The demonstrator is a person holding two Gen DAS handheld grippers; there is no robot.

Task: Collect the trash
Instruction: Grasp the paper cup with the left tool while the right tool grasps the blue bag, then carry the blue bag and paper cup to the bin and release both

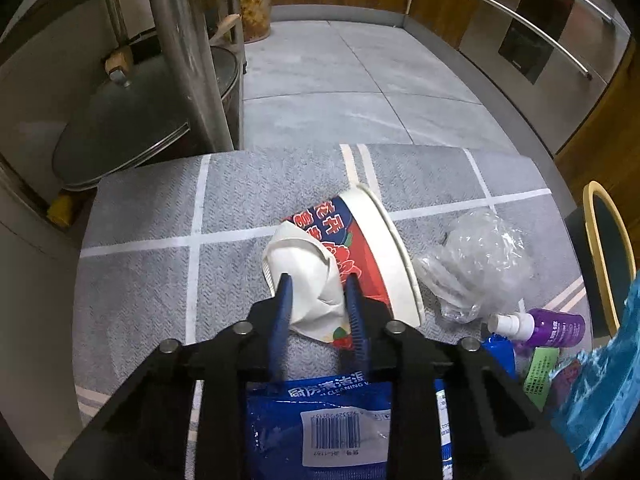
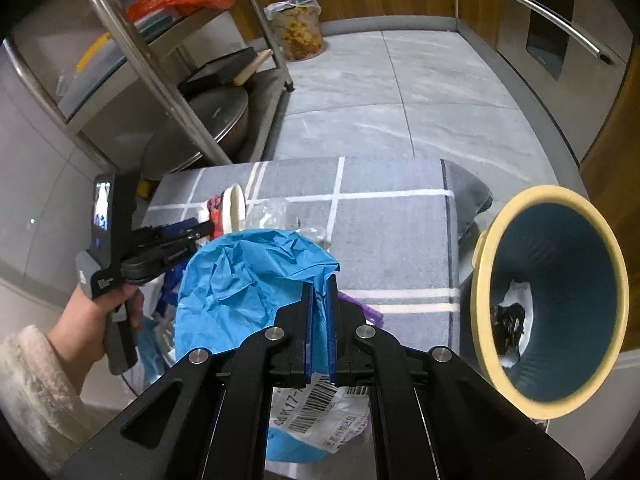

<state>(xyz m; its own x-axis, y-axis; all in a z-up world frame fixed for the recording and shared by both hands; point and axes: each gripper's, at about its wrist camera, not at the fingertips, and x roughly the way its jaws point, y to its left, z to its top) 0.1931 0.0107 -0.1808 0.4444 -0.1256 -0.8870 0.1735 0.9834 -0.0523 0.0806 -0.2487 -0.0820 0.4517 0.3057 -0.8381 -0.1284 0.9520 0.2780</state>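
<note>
My left gripper (image 1: 318, 284) is shut on a crumpled white paper cup (image 1: 308, 276) just above the grey mat (image 1: 140, 208). Right behind it a red and blue noodle bowl (image 1: 372, 252) lies on its side. A crumpled clear plastic wrap (image 1: 476, 260) lies to the right of the bowl. My right gripper (image 2: 319, 280) is shut on a blue plastic bag (image 2: 240, 280) and holds it over the mat. The blue bin with a cream rim (image 2: 552, 300) lies tilted at the right, with some trash inside. The left gripper (image 2: 200, 234) shows at the left of the right wrist view.
A blue cleaning-wipes pack (image 1: 320, 420), a purple spray bottle (image 1: 548, 326) and a labelled packet (image 2: 320, 412) lie near me on the mat. A steel rack (image 2: 168, 80) with a lidded pan (image 1: 132, 128) stands at the left. A lined bin (image 2: 300, 24) stands by the far wall.
</note>
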